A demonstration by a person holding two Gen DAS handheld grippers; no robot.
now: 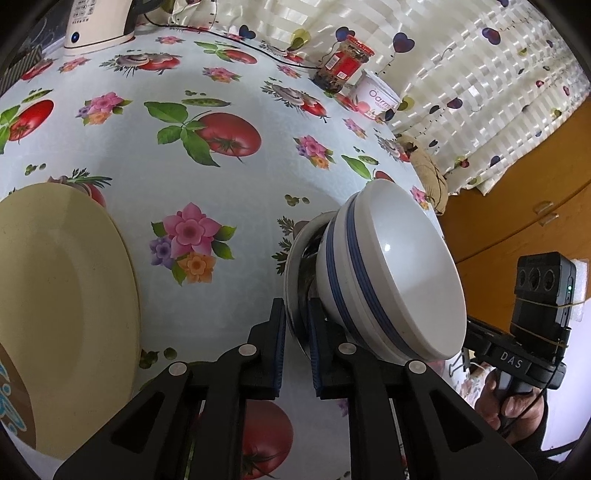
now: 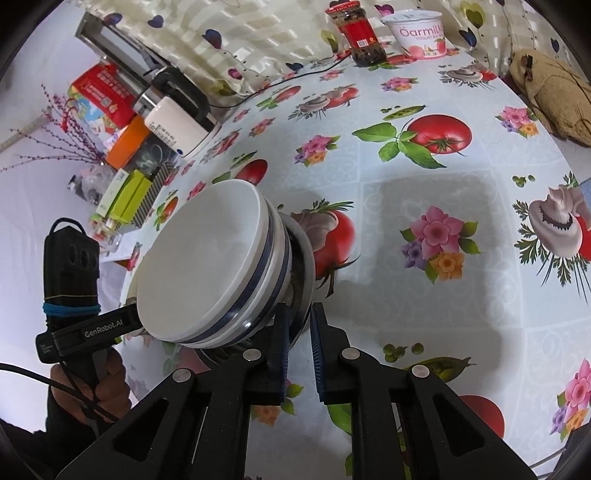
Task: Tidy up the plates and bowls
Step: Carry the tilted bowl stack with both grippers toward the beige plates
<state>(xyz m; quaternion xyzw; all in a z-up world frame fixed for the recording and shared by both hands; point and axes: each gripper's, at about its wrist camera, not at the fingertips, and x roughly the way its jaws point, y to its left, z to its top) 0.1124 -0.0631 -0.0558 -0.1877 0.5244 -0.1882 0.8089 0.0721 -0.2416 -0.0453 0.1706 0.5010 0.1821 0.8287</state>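
Two stacked white bowls with blue stripes (image 1: 399,277) (image 2: 207,269) sit in a shiny metal plate (image 1: 293,258) (image 2: 306,258). My left gripper (image 1: 297,332) is shut on that plate's near rim, blue pads on either side of the edge. From the opposite side, my right gripper (image 2: 299,332) is shut on the same plate's rim. Each gripper's body shows in the other's view, held by a hand, its fingertips hidden behind the bowls. A large cream plate (image 1: 62,295) lies on the floral tablecloth to the left. Whether the stack rests on the table I cannot tell.
At the table's far edge stand a red-lidded jar (image 1: 343,62) (image 2: 364,37), a yogurt tub (image 1: 376,96) (image 2: 421,33) and a white kettle (image 1: 99,22) (image 2: 177,125) with a black cable. A tan cloth bundle (image 2: 554,92) and boxes (image 2: 125,184) crowd the table's sides.
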